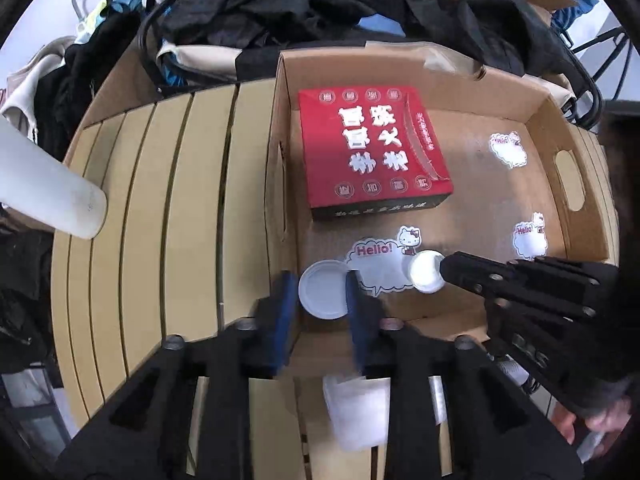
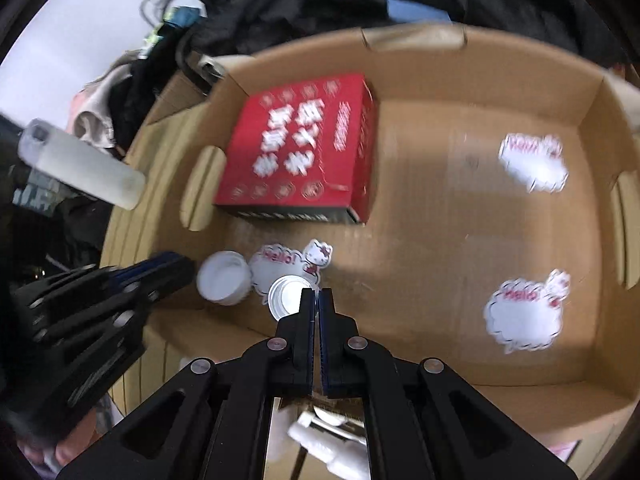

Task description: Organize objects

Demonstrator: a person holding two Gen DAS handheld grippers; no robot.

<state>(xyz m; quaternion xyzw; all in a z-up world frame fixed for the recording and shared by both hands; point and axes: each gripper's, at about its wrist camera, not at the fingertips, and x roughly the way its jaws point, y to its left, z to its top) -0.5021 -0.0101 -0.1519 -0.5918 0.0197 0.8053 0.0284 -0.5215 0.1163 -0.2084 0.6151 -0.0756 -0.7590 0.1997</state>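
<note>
Cardboard box (image 1: pixel 560 128) on a slatted tabletop (image 1: pixel 168 208), dark clothes piled behind; inside sits a red carton (image 1: pixel 372 148) w/ white Chinese characters I can't read, plus "Hello!" kitty stickers (image 1: pixel 380 268). Left gripper (image 1: pixel 320 292) is partly open w/ the bigger white lid (image 1: pixel 322 294) lying between its blue pads, prob not pinched. Right gripper (image 2: pixel 317 300) is shut, tips over the smaller lid's (image 2: pixel 286 294) edge, grip unclear; right view is blurry, left one shows a white bottle (image 1: pixel 48 192) cut off.
</note>
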